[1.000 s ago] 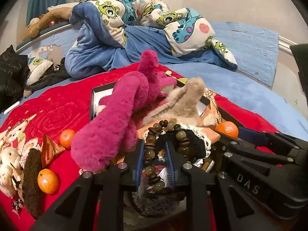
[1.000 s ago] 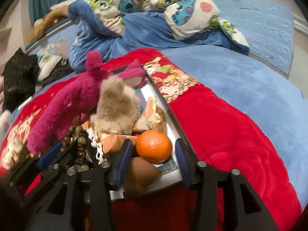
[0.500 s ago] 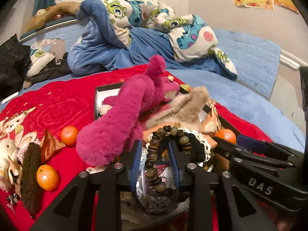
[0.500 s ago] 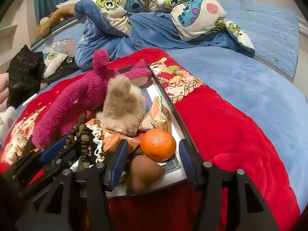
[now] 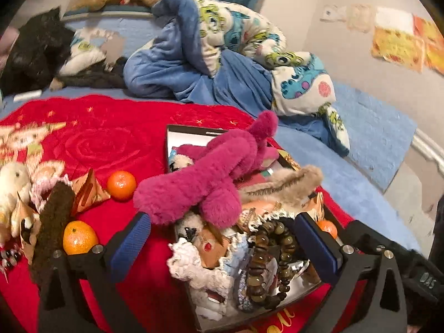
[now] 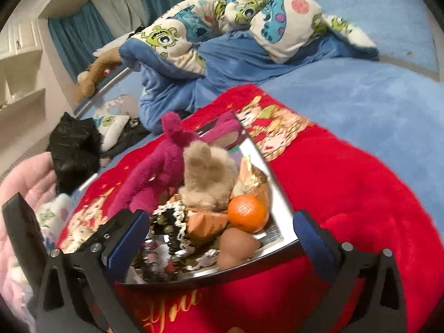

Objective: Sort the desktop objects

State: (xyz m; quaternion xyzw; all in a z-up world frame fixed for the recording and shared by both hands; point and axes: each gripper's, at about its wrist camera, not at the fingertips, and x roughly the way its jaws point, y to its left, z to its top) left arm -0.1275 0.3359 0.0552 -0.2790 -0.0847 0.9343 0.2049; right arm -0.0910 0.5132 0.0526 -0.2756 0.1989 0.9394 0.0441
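left gripper: jaws spread wide, holding nothing, poised over the tray's near end
bead bracelet: lies loose in the tray between the open fingers, apparently dropped in as sorted
right gripper: wide open and empty, framing the tray's near corner
orange: in the tray beside the beige plush
unsorted: two oranges on the red blanket, likely next

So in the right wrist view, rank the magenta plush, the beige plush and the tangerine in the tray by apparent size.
1. magenta plush
2. beige plush
3. tangerine
The tangerine sits nearest the camera, yet looks smallest.
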